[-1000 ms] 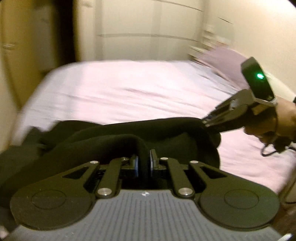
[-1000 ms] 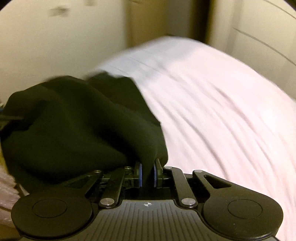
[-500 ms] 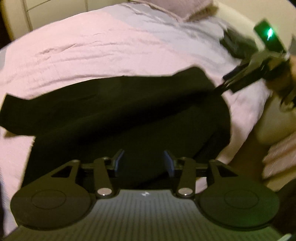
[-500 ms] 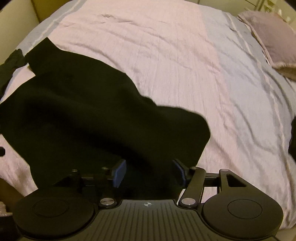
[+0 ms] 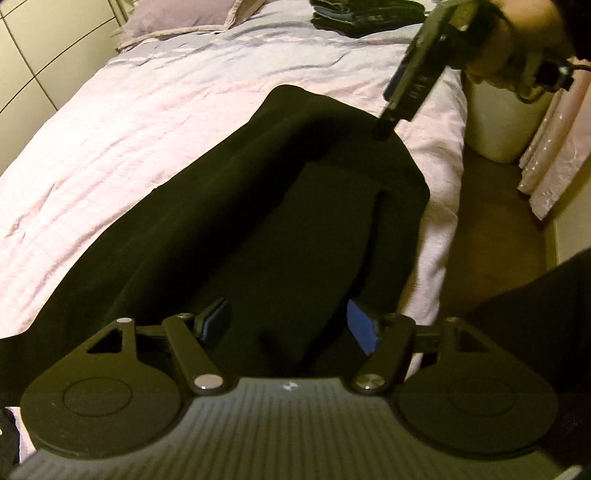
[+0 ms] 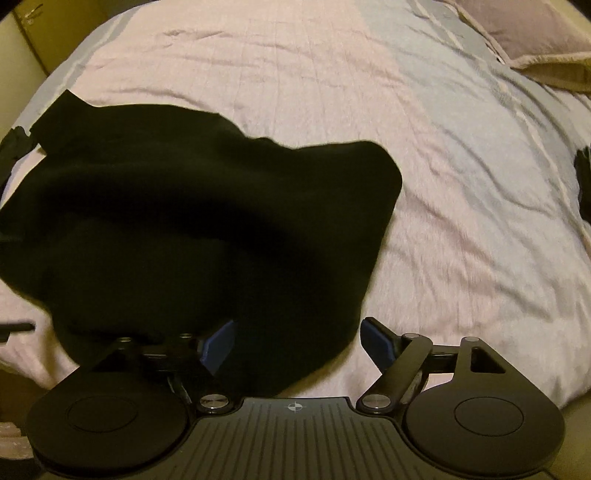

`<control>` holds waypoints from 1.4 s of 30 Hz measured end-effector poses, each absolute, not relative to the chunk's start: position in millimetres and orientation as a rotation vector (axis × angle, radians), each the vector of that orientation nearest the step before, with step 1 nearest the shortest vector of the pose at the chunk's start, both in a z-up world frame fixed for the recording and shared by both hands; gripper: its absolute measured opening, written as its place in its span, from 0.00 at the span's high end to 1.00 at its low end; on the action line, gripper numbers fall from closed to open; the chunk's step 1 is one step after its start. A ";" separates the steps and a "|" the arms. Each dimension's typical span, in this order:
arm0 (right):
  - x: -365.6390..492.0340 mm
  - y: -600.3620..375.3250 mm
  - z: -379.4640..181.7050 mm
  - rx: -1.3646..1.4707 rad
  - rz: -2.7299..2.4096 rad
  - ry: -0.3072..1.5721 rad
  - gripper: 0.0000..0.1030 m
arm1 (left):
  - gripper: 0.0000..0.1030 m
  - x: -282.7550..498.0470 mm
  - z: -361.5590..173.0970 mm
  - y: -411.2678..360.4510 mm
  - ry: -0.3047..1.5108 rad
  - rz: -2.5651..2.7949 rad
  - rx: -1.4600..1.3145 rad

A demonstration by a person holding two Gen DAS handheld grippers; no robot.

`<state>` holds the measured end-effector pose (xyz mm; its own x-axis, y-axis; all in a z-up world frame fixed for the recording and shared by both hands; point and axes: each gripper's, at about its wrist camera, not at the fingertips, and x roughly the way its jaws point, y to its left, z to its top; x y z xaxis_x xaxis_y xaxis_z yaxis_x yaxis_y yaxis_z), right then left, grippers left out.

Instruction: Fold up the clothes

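1. Near right edge of the pink-and-lilac quilted bedspread [image 5: 155, 122] runs just right of the black knit garment [image 5: 258, 229]; brown floor strip [image 5: 487, 221] beyond it, with white round bin [image 5: 498, 125] and pale pink curtain [image 5: 554, 155] further right.
2. Wide bare bedspread left of and beyond the garment in the left wrist view; in the right wrist view, open bedspread [image 6: 461, 184] right of and beyond it.
3. Far end: mauve pillow [image 5: 177, 18] at the head of the bed, dark folded stack [image 5: 365, 14] near the far right edge.
4. Left gripper [image 5: 288, 326]: low over the near end of the garment, jaws spread wide, blue pads clear of the cloth between them, holding nothing.
5. Right gripper [image 6: 297, 341]: jaws also spread wide, empty. Seen from the left wrist view [image 5: 386, 129], angled steeply down, tip at the garment's far right part; contact not certain. Person's right hand [image 5: 517, 37] wrapped round its handle.
6. Garment lying on the bedspread along the near right edge, long and mostly flat, soft folds down the middle, one layer lapped over another at the right. Rounded lumpy far edge in the right wrist view [image 6: 207, 229], slightly blurred.
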<state>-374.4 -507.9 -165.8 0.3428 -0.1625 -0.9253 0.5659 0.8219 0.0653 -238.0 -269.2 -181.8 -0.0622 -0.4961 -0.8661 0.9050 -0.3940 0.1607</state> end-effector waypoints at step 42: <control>-40.9 -372.6 -208.0 0.158 0.015 1.367 0.06 | 0.96 -94.3 -171.6 -247.7 0.872 -1.775 0.687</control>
<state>-40.9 -372.6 -208.0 0.2041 0.1025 -0.9736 0.0812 0.9893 0.1212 -94.3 -247.7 -171.6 -0.3378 -0.5295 -0.7781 0.9395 -0.2391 -0.2452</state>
